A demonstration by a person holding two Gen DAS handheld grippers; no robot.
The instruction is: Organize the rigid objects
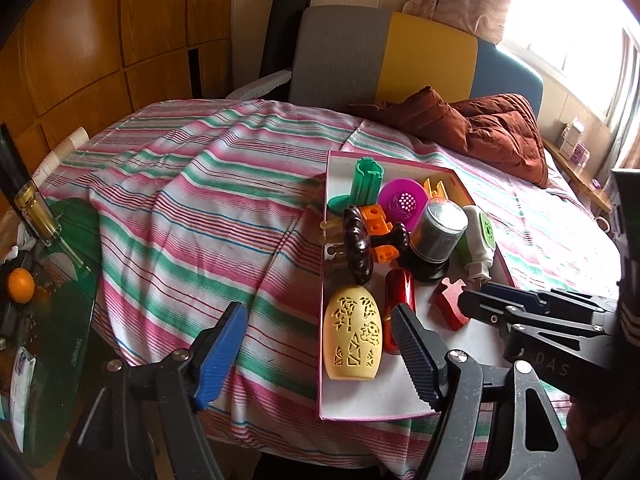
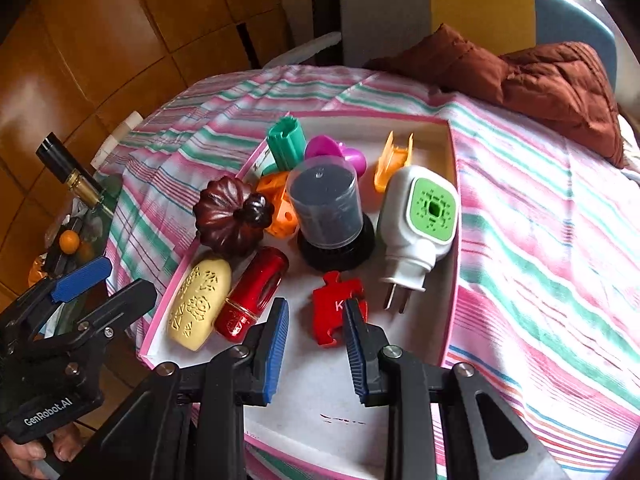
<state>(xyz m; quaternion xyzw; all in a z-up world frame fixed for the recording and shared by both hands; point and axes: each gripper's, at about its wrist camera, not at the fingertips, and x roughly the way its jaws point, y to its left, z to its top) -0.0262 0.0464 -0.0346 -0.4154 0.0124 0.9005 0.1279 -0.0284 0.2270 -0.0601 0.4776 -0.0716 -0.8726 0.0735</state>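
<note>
A pink-rimmed white box [image 2: 452,240] on the striped cloth holds several rigid items. A yellow carved egg shape [image 1: 354,338] lies at its near left, beside a red cylinder [image 1: 400,296]. My left gripper [image 1: 320,356] hangs open over the yellow piece, and neither pad touches it. A red puzzle piece [image 2: 336,312] lies just past the tips of my right gripper [image 2: 316,340]. That gripper's jaws stand narrowly apart: the right pad overlaps the piece's edge, while a gap shows at the left pad. Further back stand a dark pumpkin shape [image 2: 228,220], a capped black cylinder [image 2: 328,208] and a white plug [image 2: 420,220].
A brown jacket [image 1: 492,132] lies behind the box on the striped cloth [image 1: 200,200]. A green glass side table [image 1: 68,280] at the left carries a bottle [image 1: 36,212] and an orange [image 1: 20,286]. A chair back [image 1: 384,56] stands behind.
</note>
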